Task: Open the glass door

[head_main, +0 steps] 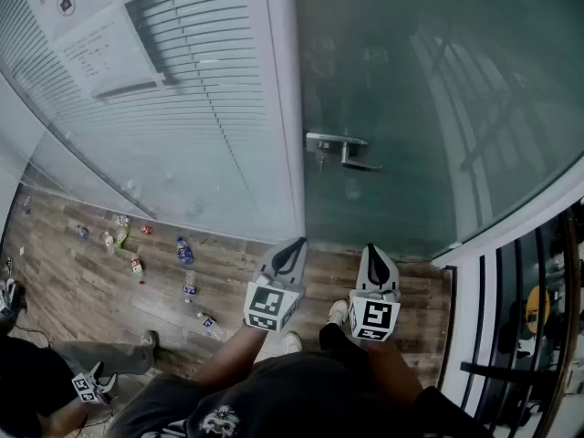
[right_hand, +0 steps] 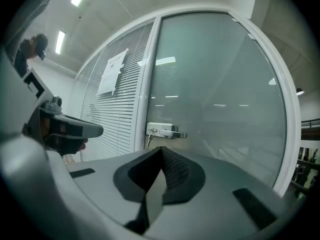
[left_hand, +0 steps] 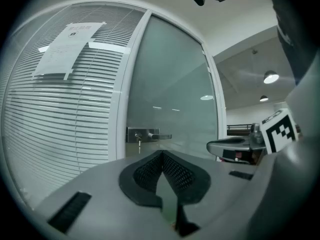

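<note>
Level handle (head_main: 351, 158) on glass door (head_main: 438, 89), pointing to 3 o'clock; left gripper (head_main: 295, 245) and right gripper (head_main: 375, 250) at 6 o'clock, both pinched together, empty.

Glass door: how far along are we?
Nothing done: the glass door is shut. In hand: nothing; the left tool and right tool are both shut, empty, short of the lever handle. Left: reach the handle, press it, swing the door open.

Left gripper (head_main: 292, 249) and right gripper (head_main: 376, 254) sit side by side, held out ahead of the body, roughly level, both with jaws pressed together and nothing between them.
</note>
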`<state>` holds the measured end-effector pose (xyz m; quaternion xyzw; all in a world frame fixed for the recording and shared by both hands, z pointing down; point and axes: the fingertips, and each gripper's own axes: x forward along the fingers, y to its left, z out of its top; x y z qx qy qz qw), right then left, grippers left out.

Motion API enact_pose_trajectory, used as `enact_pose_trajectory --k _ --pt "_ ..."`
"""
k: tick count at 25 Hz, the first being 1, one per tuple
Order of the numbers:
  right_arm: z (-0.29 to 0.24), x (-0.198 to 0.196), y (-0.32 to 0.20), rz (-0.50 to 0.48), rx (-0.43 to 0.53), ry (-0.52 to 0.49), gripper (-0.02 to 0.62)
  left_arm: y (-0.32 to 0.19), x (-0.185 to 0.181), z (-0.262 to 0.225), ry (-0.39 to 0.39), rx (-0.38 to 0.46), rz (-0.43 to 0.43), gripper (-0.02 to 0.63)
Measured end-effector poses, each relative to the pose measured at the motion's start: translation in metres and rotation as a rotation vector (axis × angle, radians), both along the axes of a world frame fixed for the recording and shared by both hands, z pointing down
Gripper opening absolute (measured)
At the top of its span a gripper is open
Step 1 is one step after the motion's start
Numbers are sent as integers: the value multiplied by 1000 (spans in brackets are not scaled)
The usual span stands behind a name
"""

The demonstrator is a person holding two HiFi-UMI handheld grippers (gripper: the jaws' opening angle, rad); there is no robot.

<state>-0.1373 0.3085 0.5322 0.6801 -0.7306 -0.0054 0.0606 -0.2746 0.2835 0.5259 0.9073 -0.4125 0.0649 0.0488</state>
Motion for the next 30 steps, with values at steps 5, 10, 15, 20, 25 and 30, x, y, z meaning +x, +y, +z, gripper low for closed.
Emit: enact_pose_trajectory --k 5,10,15,20,25,30 --pt "1 23 -46 -82 -36 -178 16 -40 23 0 27 34 -53 6" --pt "-8 33 -91 -190 -57 -218 17 -79 43 5 36 -8 -109 6" --pt "-24 36 -123 -319 -79 -117 18 -104 52 10 -1 -41 -169 6" --pt "-38 30 -146 -468 -98 40 62 -117 62 12 0 -52 -199 6" --pt "-42 15 -173 -615 -175 343 142 -128 58 8 -6 -24 -207 6" --pt "-26 7 -199 -711 -265 666 169 -138 55 14 -21 -75 -196 6"
